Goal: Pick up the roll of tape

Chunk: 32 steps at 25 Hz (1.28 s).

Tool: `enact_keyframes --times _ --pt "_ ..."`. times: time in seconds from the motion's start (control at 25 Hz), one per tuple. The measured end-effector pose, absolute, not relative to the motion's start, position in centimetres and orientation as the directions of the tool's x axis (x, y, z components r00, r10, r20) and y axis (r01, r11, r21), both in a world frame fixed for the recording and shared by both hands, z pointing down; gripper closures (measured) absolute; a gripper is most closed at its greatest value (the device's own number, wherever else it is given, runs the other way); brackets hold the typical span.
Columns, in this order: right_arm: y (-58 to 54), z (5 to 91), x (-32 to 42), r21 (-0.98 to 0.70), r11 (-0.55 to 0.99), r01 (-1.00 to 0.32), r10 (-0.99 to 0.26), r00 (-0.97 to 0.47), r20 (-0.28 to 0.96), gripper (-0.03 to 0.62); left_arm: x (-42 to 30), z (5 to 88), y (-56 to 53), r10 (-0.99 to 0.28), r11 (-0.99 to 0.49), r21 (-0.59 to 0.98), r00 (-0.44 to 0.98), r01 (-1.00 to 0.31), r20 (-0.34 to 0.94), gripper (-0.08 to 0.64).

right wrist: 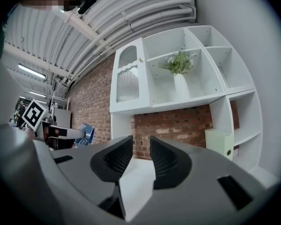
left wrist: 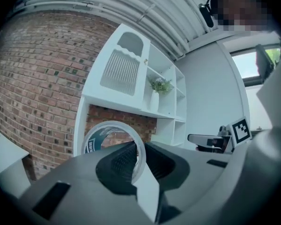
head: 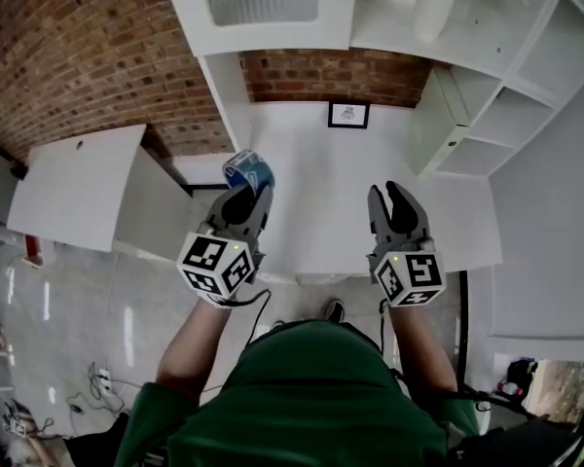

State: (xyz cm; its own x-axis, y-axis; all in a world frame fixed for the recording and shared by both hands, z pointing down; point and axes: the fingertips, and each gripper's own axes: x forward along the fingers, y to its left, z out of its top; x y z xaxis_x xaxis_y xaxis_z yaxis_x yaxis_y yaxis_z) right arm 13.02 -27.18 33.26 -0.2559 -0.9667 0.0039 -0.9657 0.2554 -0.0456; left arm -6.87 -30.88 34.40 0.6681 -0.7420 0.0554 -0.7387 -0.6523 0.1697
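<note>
The roll of tape (head: 248,172), clear with a blue and white core, is held up above the white table (head: 311,154) in my left gripper (head: 254,194). In the left gripper view the ring (left wrist: 100,128) stands upright, its right side pinched between the shut jaws of that gripper (left wrist: 141,154). The right gripper (head: 390,197) hovers level beside it, to the right, with nothing in it. In the right gripper view that gripper's (right wrist: 141,150) ribbed pads stand a little apart with only the table showing between them, and the tape (right wrist: 86,133) appears far left.
A small framed picture (head: 348,115) leans on the brick wall at the table's back. White shelving (right wrist: 192,64) with a vase of greenery (right wrist: 180,76) rises to the right, with a pale box (right wrist: 218,143) below it. A white cabinet (head: 78,183) stands to the left.
</note>
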Motion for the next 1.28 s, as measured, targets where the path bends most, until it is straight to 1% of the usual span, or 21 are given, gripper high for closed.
enact_keyframes --times 0.12,0.2,0.24,0.64,1.0,1.28 --pt "-26.9 32.3 12.8 -0.027 0.248 -0.968 -0.969 -0.248 -0.013 0.469 -7.9 33.1 -30.5 -0.767 -0.635 0.130 0.642 -0.761 0.015 0.492" --pt "-26.6 31.7 12.3 -0.005 0.247 -0.969 -0.969 -0.247 -0.025 0.508 -8.7 32.5 -30.2 -0.780 -0.622 0.112 0.626 -0.775 -0.003 0.492" --pt "-26.5 31.4 12.1 0.007 0.246 -0.969 -0.969 -0.247 -0.030 0.512 -9.1 32.3 -30.1 -0.785 -0.617 0.107 0.620 -0.780 -0.009 0.492" --pt "-25.9 29.5 10.7 0.051 0.256 -0.965 -0.964 -0.259 -0.063 0.512 -10.4 31.7 -29.3 -0.793 -0.608 0.086 0.607 -0.789 -0.046 0.492" --pt "-25.8 29.2 10.9 0.059 0.244 -0.968 -0.967 -0.248 -0.063 0.512 -9.9 30.6 -29.1 -0.779 -0.627 0.080 0.622 -0.775 -0.078 0.492" --pt "-25.9 29.1 11.5 0.081 0.224 -0.971 -0.970 -0.230 -0.074 0.512 -9.2 31.1 -29.4 -0.772 -0.636 0.086 0.633 -0.767 -0.064 0.492"
